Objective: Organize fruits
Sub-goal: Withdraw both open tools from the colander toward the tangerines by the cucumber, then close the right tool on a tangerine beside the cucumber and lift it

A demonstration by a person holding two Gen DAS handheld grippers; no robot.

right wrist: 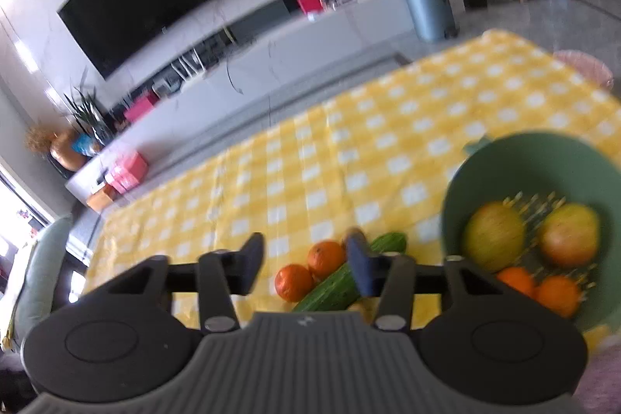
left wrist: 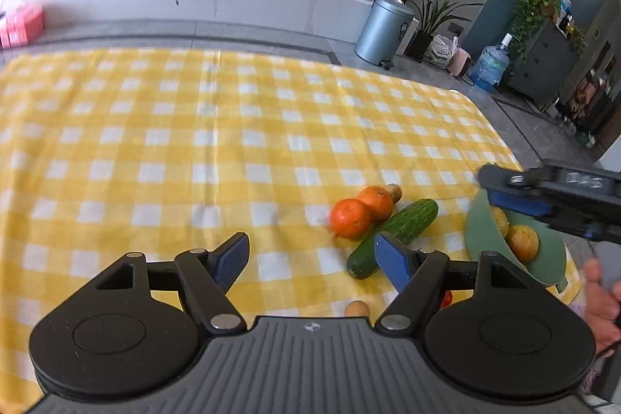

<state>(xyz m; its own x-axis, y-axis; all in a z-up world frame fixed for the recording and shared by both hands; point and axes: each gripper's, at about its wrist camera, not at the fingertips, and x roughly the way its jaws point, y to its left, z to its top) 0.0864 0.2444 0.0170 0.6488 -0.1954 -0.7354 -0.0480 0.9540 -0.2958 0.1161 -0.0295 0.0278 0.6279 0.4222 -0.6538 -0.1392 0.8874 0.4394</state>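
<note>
Two oranges (left wrist: 351, 218) (right wrist: 294, 282) lie together on the yellow checked cloth, with a cucumber (left wrist: 392, 237) (right wrist: 337, 286) right beside them. A green strainer bowl (left wrist: 475, 239) (right wrist: 458, 189) stands to their right and holds two yellow-red apples (right wrist: 493, 235) and two more oranges (right wrist: 559, 293). My left gripper (left wrist: 312, 255) hovers open just left of the cucumber, with nothing between its fingers. In the right wrist view my right gripper (right wrist: 306, 258) has its jaws apart and empty, above the loose oranges. In the left wrist view the right gripper (left wrist: 543, 196) hangs over the bowl.
A small brown item (left wrist: 394, 191) lies behind the oranges. Another brown one (left wrist: 357, 307) and something red (left wrist: 446, 297) sit near my left gripper's base. A person's hand (left wrist: 599, 297) is at the right. A pink basket (right wrist: 582, 68) stands at the table's far corner.
</note>
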